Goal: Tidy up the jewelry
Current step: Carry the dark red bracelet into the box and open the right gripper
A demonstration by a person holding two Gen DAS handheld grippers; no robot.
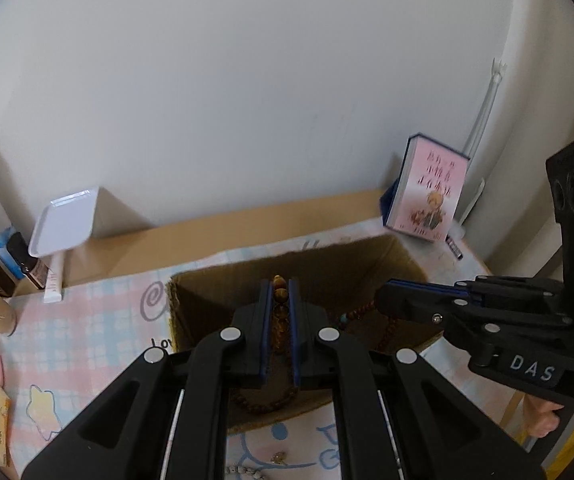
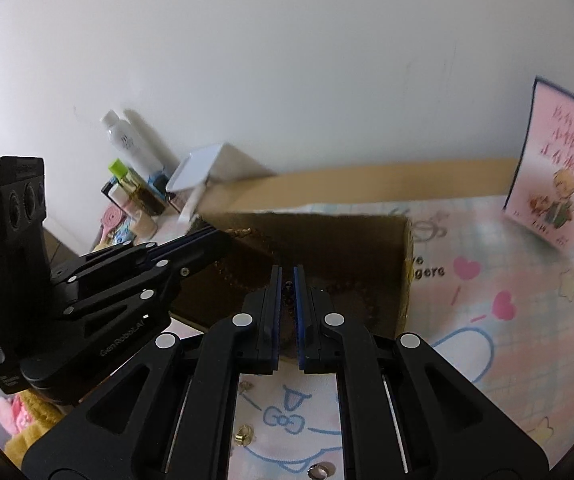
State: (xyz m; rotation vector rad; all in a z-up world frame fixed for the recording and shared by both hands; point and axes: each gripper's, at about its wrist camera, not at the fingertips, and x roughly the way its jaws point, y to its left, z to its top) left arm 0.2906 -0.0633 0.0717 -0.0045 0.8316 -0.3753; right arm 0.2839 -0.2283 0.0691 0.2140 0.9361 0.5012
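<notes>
Wall [image 1: 247, 80], white, fills the upper half of both views. Mat [image 1: 87, 320], pastel check with cartoon print, covers the table; at its centre stands the box [image 1: 403, 256], open-topped brown cardboard, already holding brown bead strings on its floor. At 2 o'clock from the box a pink book [image 1: 433, 192] leans on the wall; at 10 o'clock, a white tray [image 1: 63, 220] and a cluster of bottles [image 1: 27, 260].

Left gripper [image 1: 280, 292] hangs over the box opening, its jaws nearly closed on an amber bracelet [image 1: 280, 294], whose beads show in a column between the blue pads. Right gripper [image 2: 287, 280] comes in from 3 o'clock in the left view, also over the box; its jaws stand a narrow slit apart, and dark beads appear in the slit, but whether they are pinched or merely lie behind it cannot be told.

Loose pieces lie on the mat at 6 o'clock from the box: a gold clasp [image 2: 243, 434], a ring [image 2: 319, 471], a pale bead string [image 1: 243, 471].

Step in hand, as judged: depositing the bracelet. Good practice is to lower it toward a bare patch of the box floor, well inside the walls, before parting the jaws, so the beads neither snag on the cardboard rim nor tangle with the strings below; keep the two grippers apart while doing so
</notes>
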